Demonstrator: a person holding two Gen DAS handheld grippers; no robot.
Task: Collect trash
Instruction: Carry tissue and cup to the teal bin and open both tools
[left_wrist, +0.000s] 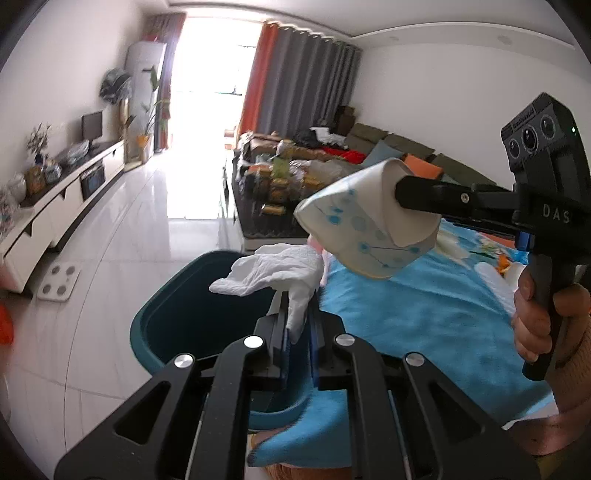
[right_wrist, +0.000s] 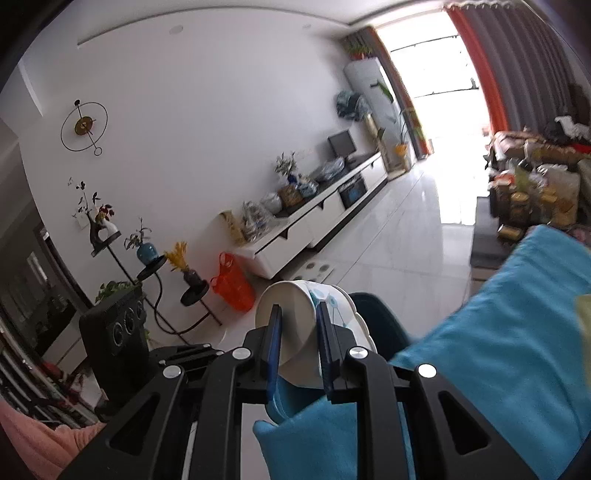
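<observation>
Gripping crumpled white tissue (left_wrist: 273, 273), left gripper (left_wrist: 295, 314) clamped tight, tissue hanging above open teal bin (left_wrist: 192, 314). Right gripper (right_wrist: 299, 332) pinches squashed paper cup (right_wrist: 295, 314) by rim, beside bin, over blue blanket (left_wrist: 424, 314).

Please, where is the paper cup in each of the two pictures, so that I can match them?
Left wrist view: the paper cup is right of centre, squashed in the right gripper.
Right wrist view: the paper cup is at lower centre, between that gripper's fingers.
Shared landmark: the dark teal bin just beyond the cup.
</observation>
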